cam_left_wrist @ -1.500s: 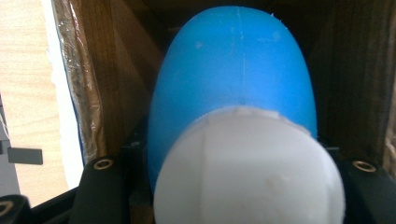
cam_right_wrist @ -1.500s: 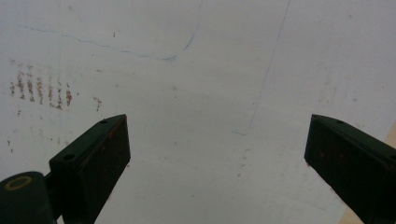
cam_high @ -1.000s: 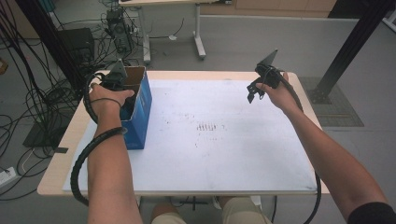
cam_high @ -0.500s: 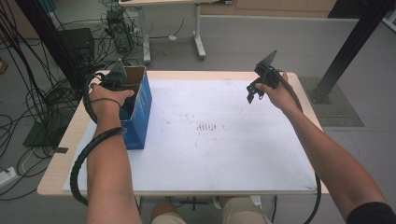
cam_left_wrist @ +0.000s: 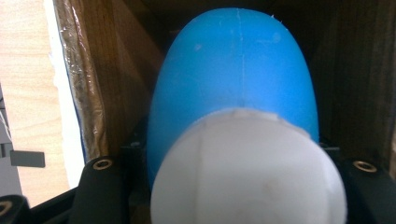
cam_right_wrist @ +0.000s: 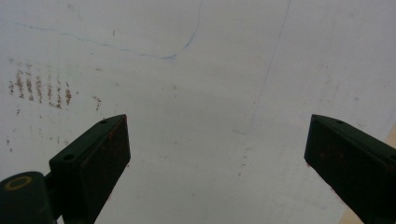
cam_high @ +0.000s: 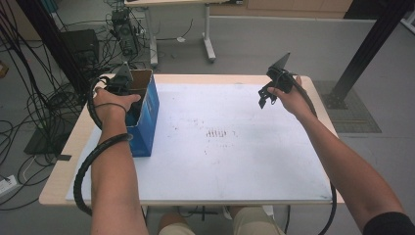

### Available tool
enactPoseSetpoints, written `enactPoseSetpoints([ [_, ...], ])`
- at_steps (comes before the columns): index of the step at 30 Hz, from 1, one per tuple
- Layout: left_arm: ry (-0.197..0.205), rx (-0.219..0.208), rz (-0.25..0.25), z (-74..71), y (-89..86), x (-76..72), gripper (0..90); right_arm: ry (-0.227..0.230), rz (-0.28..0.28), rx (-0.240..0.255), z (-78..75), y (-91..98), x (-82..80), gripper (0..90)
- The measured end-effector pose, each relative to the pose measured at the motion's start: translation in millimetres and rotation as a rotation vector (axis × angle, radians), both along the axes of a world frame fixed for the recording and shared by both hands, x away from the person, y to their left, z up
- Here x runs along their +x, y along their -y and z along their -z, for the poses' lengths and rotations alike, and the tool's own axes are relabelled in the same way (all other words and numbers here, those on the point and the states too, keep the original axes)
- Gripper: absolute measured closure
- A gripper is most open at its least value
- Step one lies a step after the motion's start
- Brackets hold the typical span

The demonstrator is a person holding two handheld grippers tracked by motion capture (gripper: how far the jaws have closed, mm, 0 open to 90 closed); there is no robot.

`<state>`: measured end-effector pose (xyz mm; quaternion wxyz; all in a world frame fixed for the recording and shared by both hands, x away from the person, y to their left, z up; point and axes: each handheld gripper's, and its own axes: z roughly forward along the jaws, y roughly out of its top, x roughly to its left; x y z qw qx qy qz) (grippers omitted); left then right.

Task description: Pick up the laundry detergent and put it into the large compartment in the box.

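In the high view the left hand-held gripper [cam_high: 128,92] is lowered into the open top of a tall blue cardboard box [cam_high: 147,117], which stands on the white surface [cam_high: 235,161] at about nine o'clock, close to its left edge. From there the inside of the box is dark and its content is hidden.

The left gripper view looks into that box: brown cardboard walls [cam_left_wrist: 116,79] stand on both sides, and between them is a smooth blue and white egg-shaped plastic object [cam_left_wrist: 238,93], its white end nearest the camera. The left hand-held gripper [cam_left_wrist: 233,186] is clamped on this object, with the black jaws pressed against its two sides.

The right gripper view shows the right hand-held gripper [cam_right_wrist: 217,154] with its jaws wide apart and nothing between them, above the bare stained white surface [cam_right_wrist: 205,70].

The left forearm reaches forward with the wrist bent down over the box. The right arm is stretched toward about two o'clock, and its hand-held gripper [cam_high: 266,95] hangs above the surface, pointing down and toward the centre.
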<state>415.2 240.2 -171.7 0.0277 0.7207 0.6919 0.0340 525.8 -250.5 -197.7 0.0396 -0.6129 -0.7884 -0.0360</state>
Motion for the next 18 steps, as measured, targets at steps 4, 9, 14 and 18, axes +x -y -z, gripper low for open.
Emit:
enactPoseSetpoints([
  [4, 0.000, 0.003, 0.001, -0.1, 1.3, 0.5, 37.7, 0.001, -0.001, 0.000, 0.0, -0.2, -0.2, 7.1],
  [9, -0.004, 0.005, 0.003, -0.2, 1.0, 1.4, 37.7, 0.003, 0.000, 0.001, 0.7, -0.1, -0.3, 7.1],
  [14, -0.005, 0.007, 0.008, -0.1, 0.9, 1.7, 37.7, 0.001, -0.002, -0.001, 0.9, -1.1, 0.0, 7.1],
  [18, -0.005, 0.008, 0.009, 0.0, 0.9, 1.8, 37.7, 0.000, 0.000, -0.003, 1.0, -1.3, 0.2, 7.1],
])
